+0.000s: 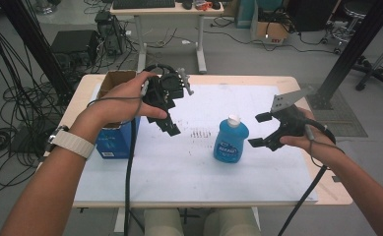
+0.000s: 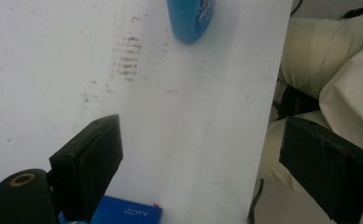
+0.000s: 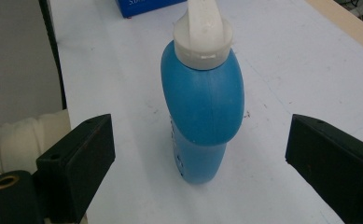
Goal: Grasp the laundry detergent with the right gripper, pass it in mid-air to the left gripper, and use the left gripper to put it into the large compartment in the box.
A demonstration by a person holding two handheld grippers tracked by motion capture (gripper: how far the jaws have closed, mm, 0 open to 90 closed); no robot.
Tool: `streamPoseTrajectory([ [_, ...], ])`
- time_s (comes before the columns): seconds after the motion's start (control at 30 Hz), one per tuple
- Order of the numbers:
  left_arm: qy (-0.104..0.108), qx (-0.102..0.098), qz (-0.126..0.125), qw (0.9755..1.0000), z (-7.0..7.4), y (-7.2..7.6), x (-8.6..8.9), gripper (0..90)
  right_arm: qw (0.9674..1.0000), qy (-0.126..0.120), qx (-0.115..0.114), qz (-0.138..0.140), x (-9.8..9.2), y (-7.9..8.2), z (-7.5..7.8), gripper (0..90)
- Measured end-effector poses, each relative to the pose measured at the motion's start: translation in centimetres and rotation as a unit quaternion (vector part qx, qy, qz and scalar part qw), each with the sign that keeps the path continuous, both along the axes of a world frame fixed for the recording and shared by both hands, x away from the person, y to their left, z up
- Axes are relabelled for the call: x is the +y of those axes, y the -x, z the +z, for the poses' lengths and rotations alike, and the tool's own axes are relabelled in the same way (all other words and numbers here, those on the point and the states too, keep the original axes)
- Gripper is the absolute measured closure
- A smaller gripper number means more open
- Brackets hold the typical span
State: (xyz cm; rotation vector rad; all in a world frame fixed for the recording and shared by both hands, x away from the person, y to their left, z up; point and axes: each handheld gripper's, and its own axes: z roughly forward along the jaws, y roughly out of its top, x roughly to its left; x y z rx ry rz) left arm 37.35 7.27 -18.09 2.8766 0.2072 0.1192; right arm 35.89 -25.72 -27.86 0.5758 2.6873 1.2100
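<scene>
Right tongs (image 1: 262, 130) are lined up on the blue bottle (image 1: 231, 140), jaws spread wide, one on either side of it with clear daylight between pads and plastic. In the right gripper view the bottle (image 3: 202, 112) stands upright between the two black jaws, white flip cap (image 3: 202, 39) on top, nothing touching it. So my read is that this is the approach to a grasp: the hand is set, the squeeze has not come.

What the next move calls for, I'd say: ease the right tongs in a touch so the pads meet the broad belly of the bottle below its shoulder, then close evenly. The body is rounded and looks smooth, so a pinch too high could let it slide or tip.

The bottle stands on the white sheet of the worktop (image 1: 189, 172), toward the person's side of it, with a patch of brownish smudges (image 1: 199, 132) just to its left.

Farther left of the bottle, the left tongs (image 1: 172, 125) hang above the sheet, jaws open and empty, tips pointing down; the left gripper view looks past them at the smudges (image 2: 128, 58) and the bottle's base (image 2: 188, 21).

Beyond that, well left of the bottle, a blue carton (image 1: 115, 140) stands at the worktop's edge, flaps open.

Writing: the bottle's front label has a white word, too small to read. The carton's white print is not legible either.
</scene>
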Motion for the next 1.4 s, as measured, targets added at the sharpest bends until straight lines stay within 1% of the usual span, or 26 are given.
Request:
streamPoseTrajectory([
  [0.07, -0.001, 0.0, -0.001, 1.0, 0.0, 0.0, 0.0, 13.6, 1.0, -0.004, -0.001, -0.001, 0.0, 0.0, -0.2, 7.6],
  [0.1, 0.001, 0.0, -0.001, 1.0, -0.1, 0.0, -0.1, 13.6, 0.9999, -0.011, 0.001, -0.003, 0.0, 0.1, -0.3, 7.5],
  [0.2, -0.001, 0.0, -0.001, 1.0, -0.1, 0.0, -0.1, 13.7, 0.9999, -0.015, 0.0, -0.008, 0.0, 0.2, -0.8, 6.6],
  [0.27, -0.002, 0.0, -0.001, 1.0, -0.1, 0.0, -0.1, 13.9, 0.9999, -0.016, -0.005, -0.002, -0.2, 0.1, -1.0, 5.8],
  [0.4, 0.0, 0.0, 0.001, 1.0, -0.2, 0.0, -0.1, 13.9, 0.9996, -0.026, -0.01, -0.004, -0.4, 0.2, -1.5, 5.5],
  [0.5, 0.0, 0.0, 0.001, 1.0, -0.1, 0.0, -0.2, 14.0, 0.9994, -0.034, -0.006, -0.007, -0.6, 0.3, -1.9, 5.4],
  [0.7, 0.0, -0.001, 0.0, 1.0, -0.1, 0.0, -0.2, 14.2, 0.9988, -0.044, -0.017, -0.012, -0.8, 0.4, -2.8, 5.4],
  [0.77, -0.002, -0.001, -0.001, 1.0, -0.1, 0.1, -0.3, 14.2, 0.9988, -0.043, -0.019, -0.007, -0.8, 0.4, -2.9, 5.3],
  [0.8, 0.002, -0.002, -0.002, 1.0, -0.2, 0.1, -0.3, 14.2, 0.9988, -0.045, -0.02, -0.005, -0.8, 0.4, -3.0, 5.3],
  [0.83, 0.002, -0.002, -0.001, 1.0, -0.2, 0.1, -0.3, 14.2, 0.9985, -0.048, -0.024, -0.009, -0.7, 0.5, -3.1, 5.1],
  [0.93, 0.002, -0.002, 0.0, 1.0, -0.2, 0.1, -0.2, 14.3, 0.9985, -0.049, -0.027, -0.002, -0.5, 0.5, -3.1, 4.8],
  [1.0, 0.001, -0.005, 0.001, 1.0, -0.1, 0.2, -0.2, 14.3, 0.9984, -0.05, -0.027, -0.002, -0.4, 0.5, -3.2, 4.2],
  [1.1, 0.002, -0.005, 0.003, 1.0, 0.0, 0.2, -0.1, 14.3, 0.9982, -0.053, -0.027, -0.007, -0.4, 0.6, -3.4, 4.1],
  [1.27, 0.001, -0.006, 0.002, 1.0, 0.1, 0.3, -0.1, 14.3, 0.9979, -0.058, -0.028, -0.006, -0.5, 0.6, -3.9, 4.2],
  [1.33, 0.002, -0.006, 0.003, 1.0, 0.1, 0.3, -0.1, 14.3, 0.9976, -0.061, -0.033, -0.005, -0.6, 0.6, -3.9, 4.2],
  [1.4, 0.003, -0.006, 0.004, 1.0, 0.2, 0.3, -0.1, 14.3, 0.9976, -0.061, -0.033, -0.005, -0.6, 0.6, -4.0, 4.2],
])
